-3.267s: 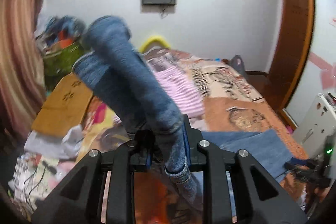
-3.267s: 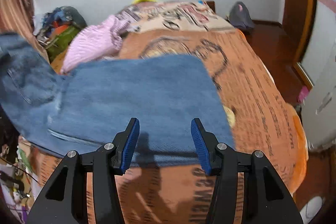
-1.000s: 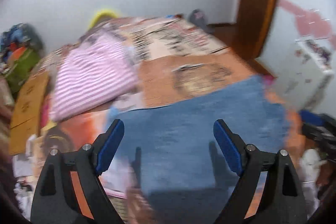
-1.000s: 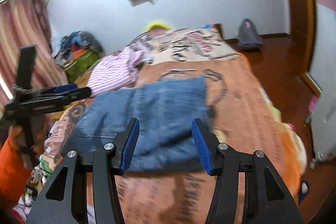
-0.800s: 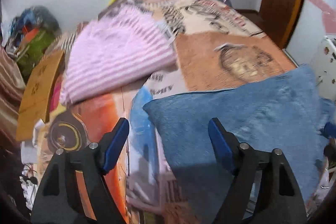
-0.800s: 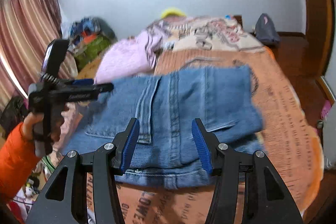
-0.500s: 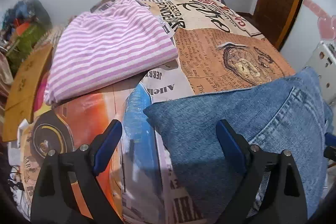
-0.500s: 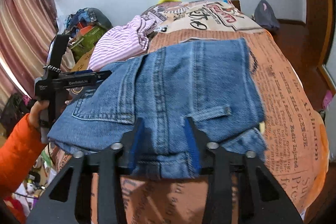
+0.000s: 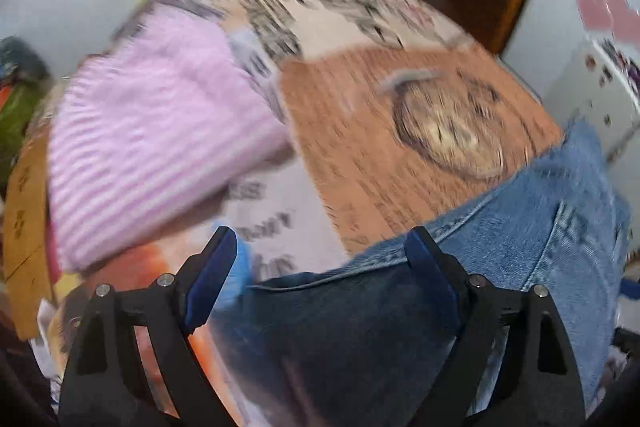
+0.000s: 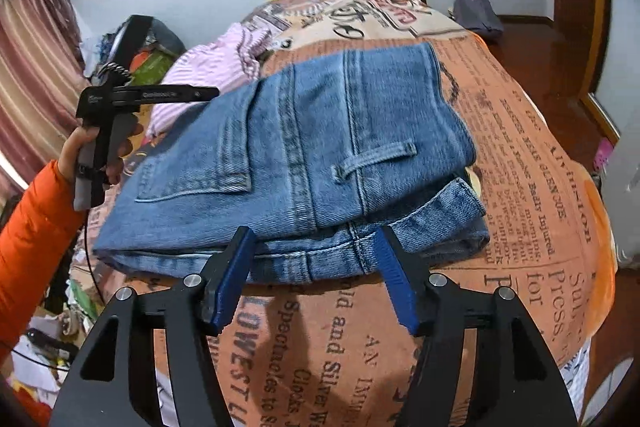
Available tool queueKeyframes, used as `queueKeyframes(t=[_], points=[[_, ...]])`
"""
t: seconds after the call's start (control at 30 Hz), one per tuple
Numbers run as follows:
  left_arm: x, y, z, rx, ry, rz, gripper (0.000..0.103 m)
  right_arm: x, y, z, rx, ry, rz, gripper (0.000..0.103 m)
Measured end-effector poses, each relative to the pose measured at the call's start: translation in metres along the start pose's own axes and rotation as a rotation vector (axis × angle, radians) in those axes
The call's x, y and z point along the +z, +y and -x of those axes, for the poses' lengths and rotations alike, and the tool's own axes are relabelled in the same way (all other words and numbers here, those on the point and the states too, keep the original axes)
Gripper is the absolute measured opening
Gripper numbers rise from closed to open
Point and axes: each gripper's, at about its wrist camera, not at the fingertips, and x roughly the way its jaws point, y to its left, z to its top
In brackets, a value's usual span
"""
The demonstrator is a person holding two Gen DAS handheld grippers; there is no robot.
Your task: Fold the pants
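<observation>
Denim, faded blue and thick, made up the folded pants (image 10: 304, 163), which lay stacked in several layers on the orange newspaper-print bedspread (image 10: 532, 195), back pocket and belt loop uppermost. The layers did not sit square: the lower waistband edge stuck out past the top layer at the near right corner, and the stack looked bulky there.

Nearest it, the right gripper (image 10: 314, 277) stood with its blue-padded jaws having just spread apart; they straddled the near waistband edge without pressing on it, so nothing was held. The left gripper (image 9: 318, 269), held in a hand with an orange sleeve (image 10: 36, 227), hovered at the stack's far left edge with its jaws wide and empty, the denim below them blurred in its own view.

Judging from this, the main risk was the top layer springing or sliding back, since stiff denim resists a crease and neither gripper pinned it. If the right jaws closed on the protruding waistband alone, a pull would likely drag the lower layers out and undo the stack. A careless sweep by the left gripper could push the pile askew, or snag the pink-and-white striped garment (image 10: 208, 67) lying just beyond the pants. The soft bed could also let the bundle tilt.
</observation>
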Motion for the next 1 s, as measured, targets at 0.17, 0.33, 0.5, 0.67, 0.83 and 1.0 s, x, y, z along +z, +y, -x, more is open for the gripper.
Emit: queueKeyframes(t=[0.17,0.33,0.5,0.67,0.83,1.0], points=[[-0.012,0.002,-0.005,-0.034,0.005,-0.005,0.087,0.008,-0.008,-0.01,-0.007,0.016,0.016,0.061],[-0.041,0.012,0.009,-0.047,0.024,0.028,0.087,0.023,-0.022,-0.023,-0.016,0.03,0.053,0.063],[-0.08,0.02,0.031,-0.086,0.046,0.115,0.087,0.046,-0.045,-0.042,0.0,0.059,0.072,0.064],[-0.116,0.013,0.055,-0.084,0.036,0.19,0.087,0.072,-0.059,-0.07,0.061,0.096,0.066,0.064],[-0.138,0.005,0.068,-0.107,0.027,0.29,0.087,0.098,-0.041,-0.092,0.032,0.092,0.187,0.064],[-0.127,0.001,0.085,-0.011,-0.011,0.263,0.086,0.106,-0.033,-0.095,0.021,0.072,0.236,0.064]])
